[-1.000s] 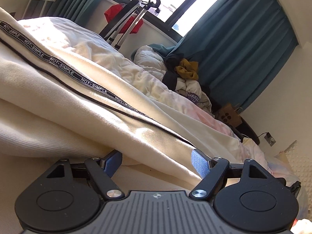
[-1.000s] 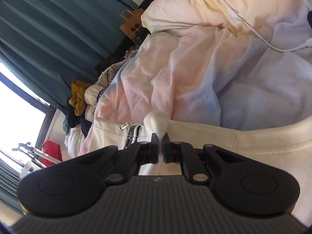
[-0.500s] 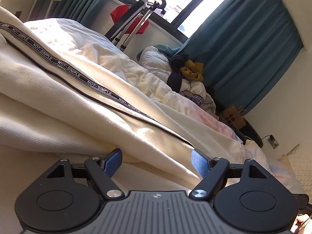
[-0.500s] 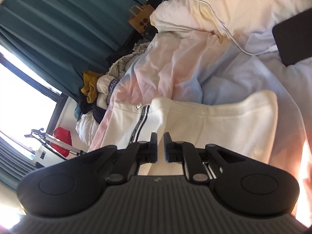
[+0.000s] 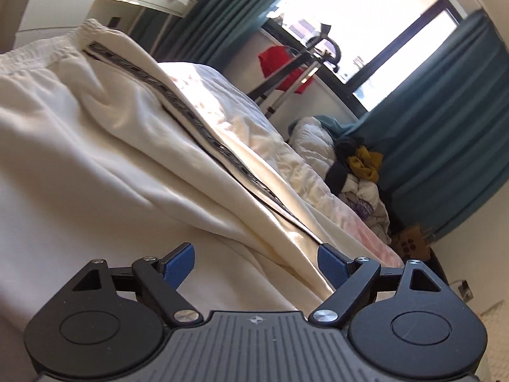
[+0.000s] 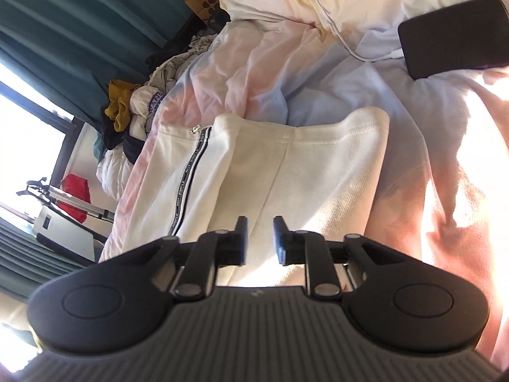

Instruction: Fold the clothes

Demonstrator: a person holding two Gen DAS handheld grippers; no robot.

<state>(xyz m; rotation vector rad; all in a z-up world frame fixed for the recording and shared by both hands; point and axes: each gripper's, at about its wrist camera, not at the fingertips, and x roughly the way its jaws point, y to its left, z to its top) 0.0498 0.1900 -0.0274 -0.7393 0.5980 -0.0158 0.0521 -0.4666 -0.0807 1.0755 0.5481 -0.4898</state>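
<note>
Because the cream knit trousers with a black lettered side stripe [image 6: 286,172] lie doubled ahead, the right gripper [image 6: 260,237] hovers part-open, empty; the left gripper [image 5: 254,262] gapes wide, empty, over their cloth.

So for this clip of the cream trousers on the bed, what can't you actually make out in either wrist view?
- Cream trousers: near end hidden behind the right gripper body in the right wrist view; how many layers are folded, unclear.
- Side stripe lettering: motion-blurred in the left wrist view.
- Phone: screen dark, cut off by the frame edge.
- Left gripper: open over the cloth; whether it touches, unclear.
- The person's hands: out of view.
</note>
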